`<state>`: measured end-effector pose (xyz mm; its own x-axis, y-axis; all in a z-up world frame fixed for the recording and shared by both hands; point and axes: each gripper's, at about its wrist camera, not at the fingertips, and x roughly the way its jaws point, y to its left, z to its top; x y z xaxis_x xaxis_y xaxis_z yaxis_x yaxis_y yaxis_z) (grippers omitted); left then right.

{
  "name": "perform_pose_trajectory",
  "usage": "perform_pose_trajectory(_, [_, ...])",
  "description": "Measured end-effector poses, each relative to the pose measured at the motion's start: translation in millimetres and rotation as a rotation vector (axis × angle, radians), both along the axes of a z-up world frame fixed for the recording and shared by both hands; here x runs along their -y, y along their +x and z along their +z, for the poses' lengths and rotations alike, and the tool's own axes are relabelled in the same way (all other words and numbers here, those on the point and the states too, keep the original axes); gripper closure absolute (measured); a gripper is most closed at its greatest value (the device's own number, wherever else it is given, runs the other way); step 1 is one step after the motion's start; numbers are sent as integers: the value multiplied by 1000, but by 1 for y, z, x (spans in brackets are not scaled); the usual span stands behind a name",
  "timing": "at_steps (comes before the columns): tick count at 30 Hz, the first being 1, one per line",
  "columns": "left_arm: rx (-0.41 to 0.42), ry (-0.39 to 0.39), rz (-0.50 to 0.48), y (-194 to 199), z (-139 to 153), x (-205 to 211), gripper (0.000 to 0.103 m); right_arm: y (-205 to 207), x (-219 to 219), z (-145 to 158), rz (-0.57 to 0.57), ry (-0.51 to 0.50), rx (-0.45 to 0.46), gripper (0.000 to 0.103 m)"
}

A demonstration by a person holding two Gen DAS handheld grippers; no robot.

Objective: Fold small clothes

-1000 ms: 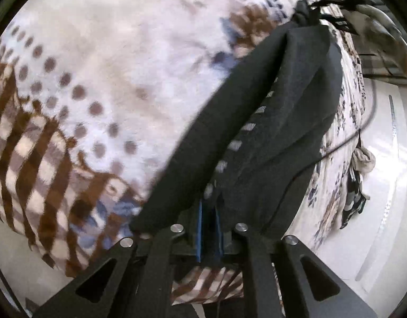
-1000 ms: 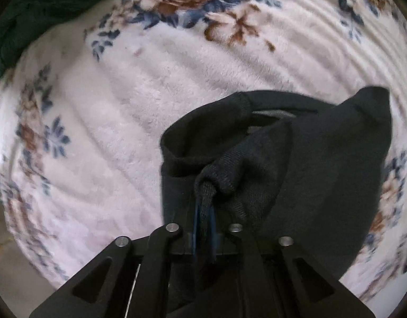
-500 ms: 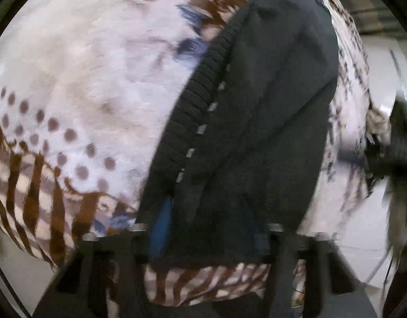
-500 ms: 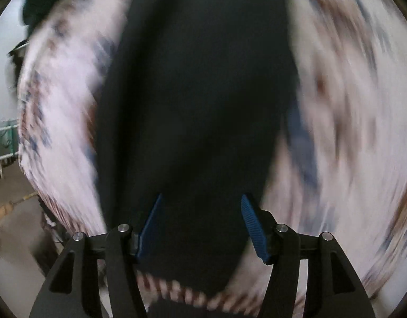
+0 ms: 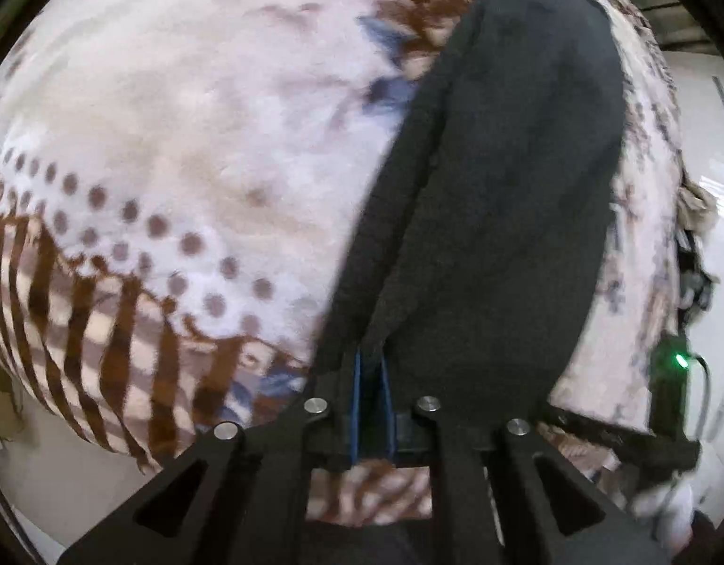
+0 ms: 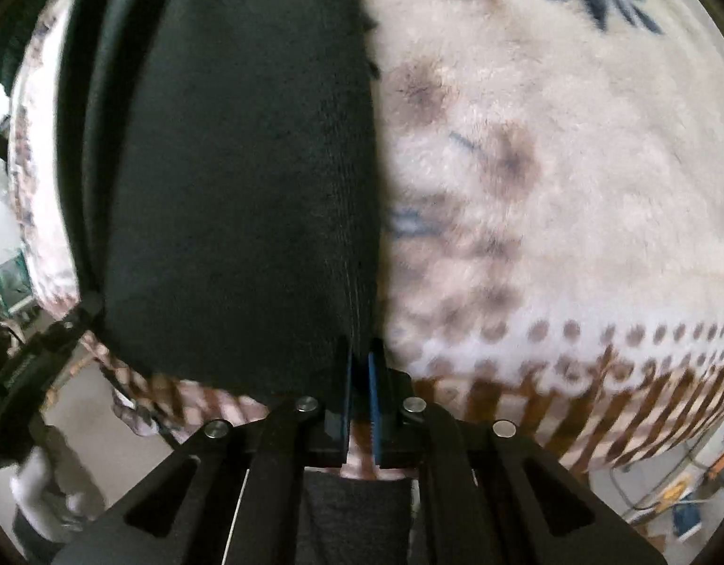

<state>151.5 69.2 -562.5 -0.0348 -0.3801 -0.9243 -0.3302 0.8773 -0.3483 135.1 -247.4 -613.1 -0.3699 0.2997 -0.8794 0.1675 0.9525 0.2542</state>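
A dark knitted garment (image 5: 503,188) lies in a long folded strip on the patterned fleece blanket (image 5: 173,117). My left gripper (image 5: 371,367) pinches the near left corner of the garment. Its jaws are just starting to open, with fabric still between the blue pads. In the right wrist view the same garment (image 6: 234,165) fills the left half. My right gripper (image 6: 359,358) is closing on its near right edge, and the pads press on the hem. Each gripper's far side of the cloth is hidden under the fold.
The blanket (image 6: 550,188) drapes over the near edge, with a dotted and brown-striped border. The right gripper's body with a green light (image 5: 668,400) sits close beside the left one. The left gripper's body (image 6: 32,362) shows at the left. Pale floor lies below.
The right gripper let go of the bunched far end, swept to the near edge and closed on the hem. The left gripper stood open half a second ago and now pinches the corner again.
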Motion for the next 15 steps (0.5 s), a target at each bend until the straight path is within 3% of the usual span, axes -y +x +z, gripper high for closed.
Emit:
perform_pose_trajectory(2, [21, 21, -30, 9, 20, -2, 86, 11, 4, 6, -11, 35, -23, 83])
perform_pose_trajectory(3, [55, 2, -36, 19, 34, -4, 75, 18, 7, 13, -26, 59, -10, 76])
perform_pose_trajectory(4, [91, -15, -30, 35, 46, -6, 60, 24, 11, 21, -39, 78, 13, 56])
perform_pose_trajectory(5, [117, -24, -24, 46, 53, -9, 54, 34, 18, 32, -51, 87, 46, 45])
perform_pose_trajectory(6, [176, -56, -6, 74, 63, -12, 47, 46, 24, 45, -63, 90, 82, 45])
perform_pose_trajectory(9, [286, -98, 5, 155, 71, -12, 47, 94, 41, 69, -108, 88, 160, 45])
perform_pose_trajectory(12, [367, -97, -24, 247, 63, -1, 47, 156, 52, 80, -160, 65, 235, 45])
perform_pose_trajectory(15, [392, -83, -72, 323, 43, 10, 47, 225, 69, 88, -202, 20, 337, 45])
